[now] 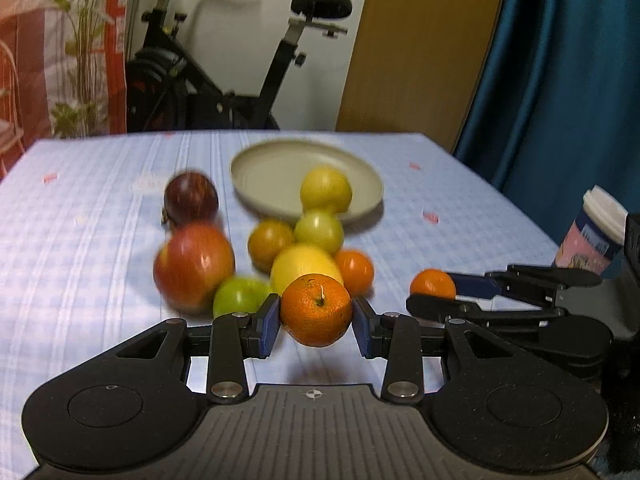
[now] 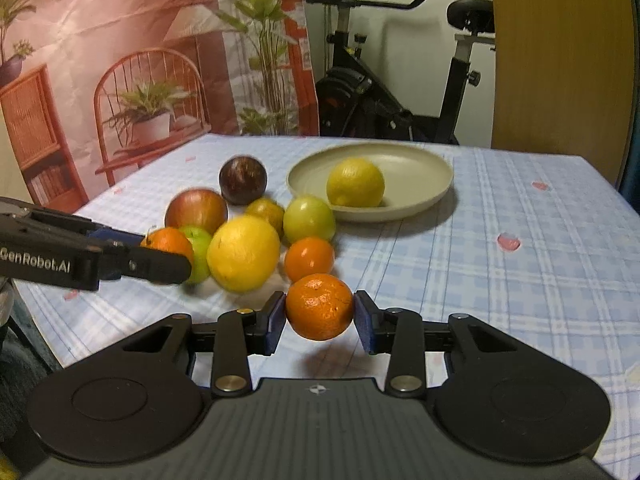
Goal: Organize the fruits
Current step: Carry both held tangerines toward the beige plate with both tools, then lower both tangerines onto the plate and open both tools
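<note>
Left gripper point(image 1: 316, 322): fingers clamped on a stemmed orange point(image 1: 316, 310), lifted clear of the counter point(image 1: 460, 184). Right gripper point(image 2: 320, 318): fingers clamped on another orange point(image 2: 319, 306). One lemon point(image 2: 355, 182) lies in the plate point(image 2: 420, 160); remaining fruit clustered beside it.

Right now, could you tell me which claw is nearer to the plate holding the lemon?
Neither clearly. The left claw and the right claw, each shut on a mandarin, sit on the near side of the fruit pile, well short of the plate.

Matt plate point(image 2: 420, 196), checked cloth tablecloth point(image 2: 520, 280)
</note>
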### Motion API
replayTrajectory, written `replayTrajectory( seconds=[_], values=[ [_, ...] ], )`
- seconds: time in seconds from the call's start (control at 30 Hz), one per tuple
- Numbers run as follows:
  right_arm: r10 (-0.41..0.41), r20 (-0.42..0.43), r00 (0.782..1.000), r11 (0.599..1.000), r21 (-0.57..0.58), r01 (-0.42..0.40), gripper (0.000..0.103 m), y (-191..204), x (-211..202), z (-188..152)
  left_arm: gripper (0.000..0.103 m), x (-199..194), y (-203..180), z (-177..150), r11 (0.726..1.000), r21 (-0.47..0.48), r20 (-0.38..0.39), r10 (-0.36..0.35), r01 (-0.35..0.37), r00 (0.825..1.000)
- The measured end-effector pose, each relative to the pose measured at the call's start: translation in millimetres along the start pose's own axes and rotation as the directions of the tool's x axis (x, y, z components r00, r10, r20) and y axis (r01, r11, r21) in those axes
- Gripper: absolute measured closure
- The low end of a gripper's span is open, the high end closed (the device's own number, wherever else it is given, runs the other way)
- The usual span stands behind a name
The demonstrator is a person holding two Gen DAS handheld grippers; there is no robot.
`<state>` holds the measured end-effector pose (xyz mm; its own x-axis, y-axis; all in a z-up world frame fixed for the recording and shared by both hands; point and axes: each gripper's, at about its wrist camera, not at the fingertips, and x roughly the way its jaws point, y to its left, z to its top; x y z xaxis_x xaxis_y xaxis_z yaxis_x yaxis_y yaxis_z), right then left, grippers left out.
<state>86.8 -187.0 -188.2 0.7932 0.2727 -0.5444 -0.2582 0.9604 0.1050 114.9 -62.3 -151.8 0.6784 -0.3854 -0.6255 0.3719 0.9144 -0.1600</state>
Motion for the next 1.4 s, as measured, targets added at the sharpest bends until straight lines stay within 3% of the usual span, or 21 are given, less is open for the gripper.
replayTrajectory(
  seconds=[0.4, 0.6, 0.83, 1.4],
  values=[
    [-0.036, 0.104, 0.994, 0.999, -0.002, 0.037, 0.064, -25.2, 11.6, 54.6, 0.062, 14.8, 5.1, 71.3, 1.000, 0.015, 0.102, 0.019, -0.020, 0.995],
    [-0.087, 0.121, 0.989, 0.996, 0.017, 0.086, 0.064, -45.5, 43.0, 77.3, 0.062, 56.6, 11.9, 95.8, 1.000, -0.002, 0.057, 0.029, -0.029, 0.998],
    [-0.116, 0.094, 0.989, 0.993, -0.011, 0.118, 0.064, -58.4, 82.8, 80.2, 0.062, 101.8, 24.3, 102.8, 0.999, -0.016, -0.029, 0.049, -0.050, 0.998],
    [-0.094, 0.101, 0.990, 0.994, 0.070, 0.087, 0.064, -78.4, 112.8, 66.2, 0.062, 132.0, 31.8, 96.3, 0.997, 0.004, -0.108, 0.072, -0.072, 0.992]
  ],
)
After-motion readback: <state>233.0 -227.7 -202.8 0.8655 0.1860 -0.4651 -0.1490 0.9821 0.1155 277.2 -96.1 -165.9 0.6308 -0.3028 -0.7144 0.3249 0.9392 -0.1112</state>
